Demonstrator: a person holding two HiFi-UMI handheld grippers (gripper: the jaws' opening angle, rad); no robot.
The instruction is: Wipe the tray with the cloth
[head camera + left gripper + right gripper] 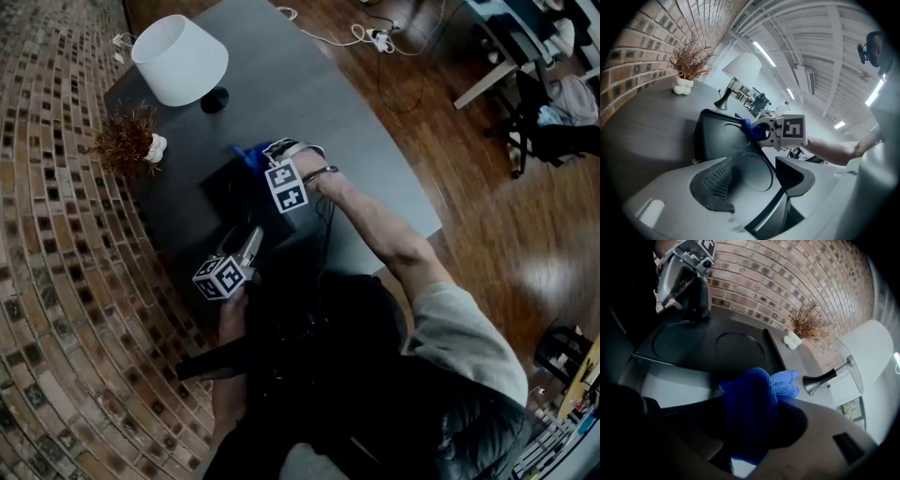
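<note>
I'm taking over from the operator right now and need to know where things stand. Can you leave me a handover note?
Left tongs: jaws apart over the near edge of the tray, nothing clamped.
Right tongs: shut on the blue cloth, which is bunched between the jaws.
Things: the tray lies flat on the dark table, close to the lamp and the dried plant. The cloth is at the tray's far rim.
Done: cloth picked up and brought to the tray. How much has been wiped cannot be told.
Left to do: wipe across the tray, including both round recesses.
</note>
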